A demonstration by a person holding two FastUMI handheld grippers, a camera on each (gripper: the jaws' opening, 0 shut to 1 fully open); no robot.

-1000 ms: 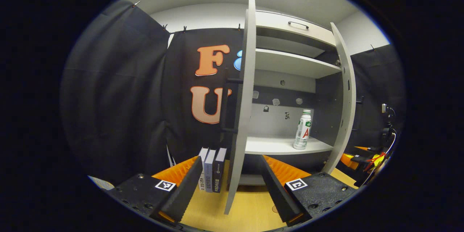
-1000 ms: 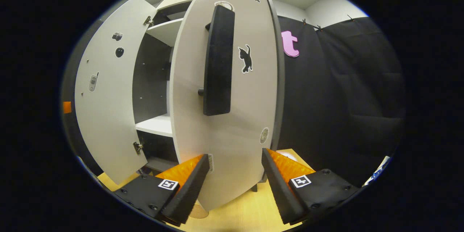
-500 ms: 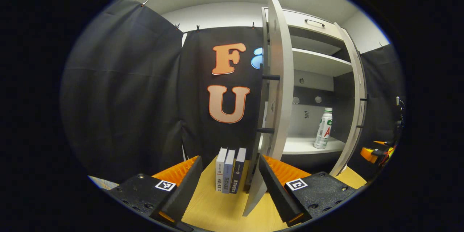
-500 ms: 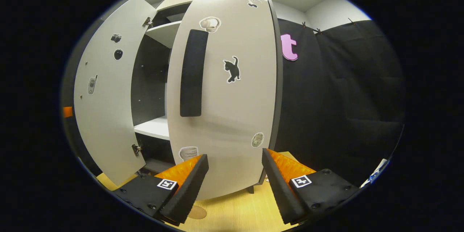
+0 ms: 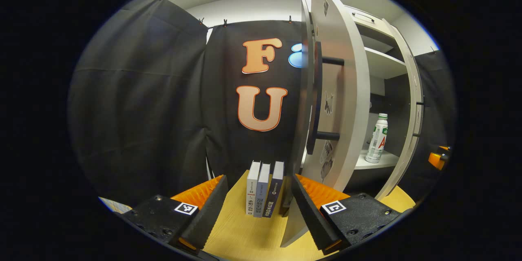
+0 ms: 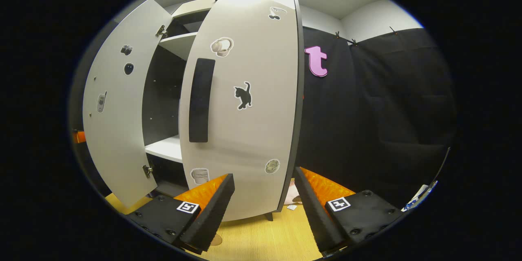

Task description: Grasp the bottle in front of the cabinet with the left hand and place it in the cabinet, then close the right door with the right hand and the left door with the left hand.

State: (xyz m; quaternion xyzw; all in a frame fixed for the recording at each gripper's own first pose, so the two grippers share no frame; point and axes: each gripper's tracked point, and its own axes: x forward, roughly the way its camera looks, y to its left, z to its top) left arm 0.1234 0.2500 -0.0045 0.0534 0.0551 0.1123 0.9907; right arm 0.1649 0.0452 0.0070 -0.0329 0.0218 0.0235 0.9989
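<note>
Beside the cabinet point(image 5: 383, 55), books point(image 5: 264, 189) stand on the wooden table point(image 5: 240, 232).

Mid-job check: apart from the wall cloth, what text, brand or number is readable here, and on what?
Bottle label: print too small to read.
Three books, spines: print too small to read.
Right door stickers: pictures, a cat among them, no words.
Left door stickers: blurred, nothing readable.
So there is no legible text.
</note>
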